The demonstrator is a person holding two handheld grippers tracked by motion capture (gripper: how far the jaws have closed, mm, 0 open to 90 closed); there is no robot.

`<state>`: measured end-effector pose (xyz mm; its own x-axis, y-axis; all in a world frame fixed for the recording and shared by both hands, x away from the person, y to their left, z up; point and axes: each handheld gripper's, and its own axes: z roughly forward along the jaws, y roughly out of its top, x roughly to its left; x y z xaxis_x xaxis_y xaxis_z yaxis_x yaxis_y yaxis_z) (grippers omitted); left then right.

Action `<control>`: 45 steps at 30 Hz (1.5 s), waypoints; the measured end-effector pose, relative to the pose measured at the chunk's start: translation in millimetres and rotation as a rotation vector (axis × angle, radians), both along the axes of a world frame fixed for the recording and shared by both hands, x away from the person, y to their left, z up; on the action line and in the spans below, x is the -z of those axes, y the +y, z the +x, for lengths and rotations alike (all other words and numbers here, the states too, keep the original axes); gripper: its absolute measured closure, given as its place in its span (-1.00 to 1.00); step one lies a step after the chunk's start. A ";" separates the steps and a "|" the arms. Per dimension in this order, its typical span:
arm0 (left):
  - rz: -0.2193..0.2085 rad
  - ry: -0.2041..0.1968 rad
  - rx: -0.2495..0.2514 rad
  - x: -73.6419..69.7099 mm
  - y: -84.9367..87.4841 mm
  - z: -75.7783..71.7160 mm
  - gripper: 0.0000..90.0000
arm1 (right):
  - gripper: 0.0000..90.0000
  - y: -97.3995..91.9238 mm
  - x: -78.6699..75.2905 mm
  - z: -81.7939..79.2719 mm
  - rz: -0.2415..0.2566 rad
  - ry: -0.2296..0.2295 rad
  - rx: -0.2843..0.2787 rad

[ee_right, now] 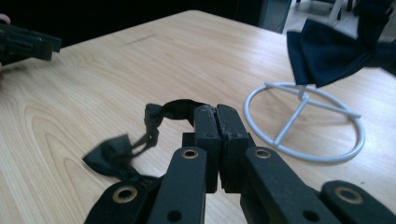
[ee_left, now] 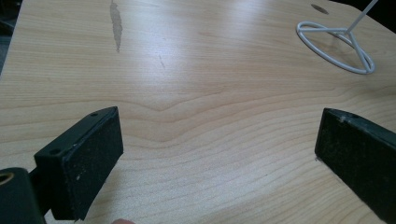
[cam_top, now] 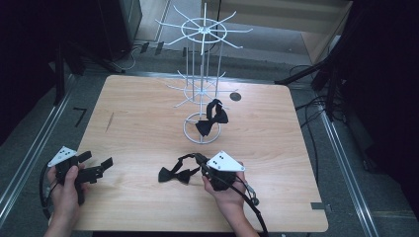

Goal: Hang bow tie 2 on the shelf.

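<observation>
My right claw (ee_right: 217,112) is pinched tight on the strap of a black bow tie (ee_right: 126,154), the two black jaws pressed flat together with the dark band caught between their tips. In the right gripper view the strap loops out to the left of the jaws and runs down to the bow, which looks blurred, close above the wood; whether it rests on the surface I cannot tell. From the high view the same bow tie (cam_top: 174,174) sits near the front middle of the tabletop (cam_top: 143,123), just to the left of my right claw (cam_top: 200,159), with its strap arching up to the jaw tips. My left claw (cam_top: 99,165) is well apart from all this, over the front left part of the tabletop, and its jaws stand wide with nothing between them; in the left gripper view the two pads (ee_left: 95,154) frame only bare pale wood. Behind the bow tie in my grip stands a white wire rack (cam_top: 202,59), its ring base (cam_top: 190,133) on the middle of the tabletop and its thin arms spreading out at two levels above. A second black bow tie (cam_top: 212,117) hangs low on that rack, just above the ring base, and in the right gripper view it shows dark blue-black at the upper right (ee_right: 327,56), above the white ring (ee_right: 303,154).
</observation>
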<state>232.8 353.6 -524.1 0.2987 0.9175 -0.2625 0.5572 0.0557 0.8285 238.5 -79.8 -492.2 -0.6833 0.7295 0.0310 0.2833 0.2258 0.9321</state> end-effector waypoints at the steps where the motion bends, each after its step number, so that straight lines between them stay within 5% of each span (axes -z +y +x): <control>1: 0.000 0.000 0.000 0.0 0.0 0.0 -0.97 | 0.99 0.0 0.0 0.0 0.000 0.000 0.000; 45: -0.003 0.000 -0.003 -0.1 0.4 -0.3 -0.97 | 0.99 -20.7 -56.6 8.5 0.097 -0.141 0.062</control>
<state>232.5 354.0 -524.0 0.2957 0.9176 -0.2657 0.5572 0.0602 0.8282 247.0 -100.6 -435.6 -0.6395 0.7688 0.0102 0.1586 0.1189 0.9802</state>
